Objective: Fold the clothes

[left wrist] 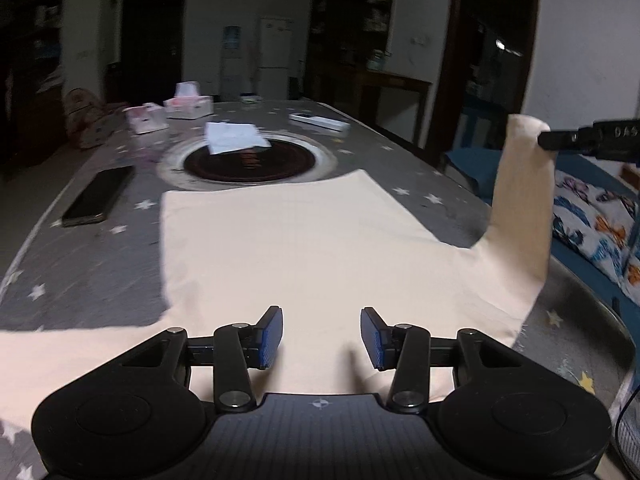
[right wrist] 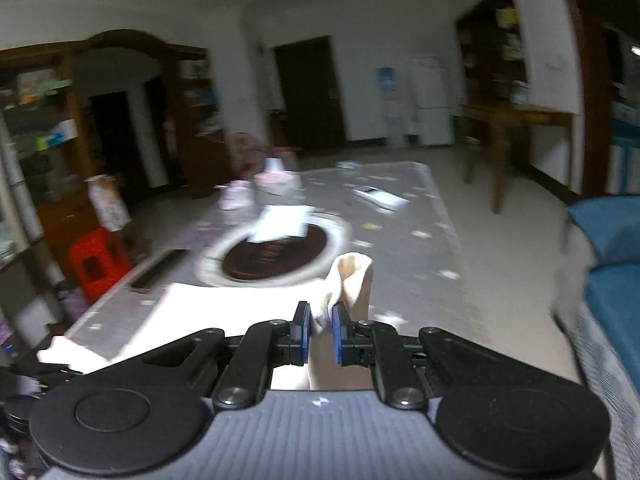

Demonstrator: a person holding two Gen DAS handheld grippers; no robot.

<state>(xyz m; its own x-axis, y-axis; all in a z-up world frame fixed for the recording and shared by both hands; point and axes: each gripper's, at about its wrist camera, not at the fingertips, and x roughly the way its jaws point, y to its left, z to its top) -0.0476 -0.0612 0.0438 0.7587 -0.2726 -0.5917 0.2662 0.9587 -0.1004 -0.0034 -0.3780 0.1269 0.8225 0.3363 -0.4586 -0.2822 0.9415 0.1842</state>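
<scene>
A pale peach garment (left wrist: 288,248) lies spread flat on the grey star-print tablecloth (left wrist: 80,272). My left gripper (left wrist: 322,338) hovers over its near part, open, with nothing between the blue pads (left wrist: 270,336). The garment's right sleeve (left wrist: 520,200) is lifted up at the right, pinched by my right gripper, whose black tip (left wrist: 576,140) shows there. In the right wrist view my right gripper (right wrist: 321,334) is shut on that sleeve (right wrist: 352,284), which bunches up between and above the pads.
A black phone (left wrist: 98,196) lies left of the garment. Beyond it are a round dark hotplate (left wrist: 248,160) with white paper (left wrist: 234,136) on it, tissue boxes (left wrist: 188,104) and a white remote-like box (left wrist: 320,120). A blue sofa with patterned cushion (left wrist: 592,220) stands right; red stool (right wrist: 98,264) left.
</scene>
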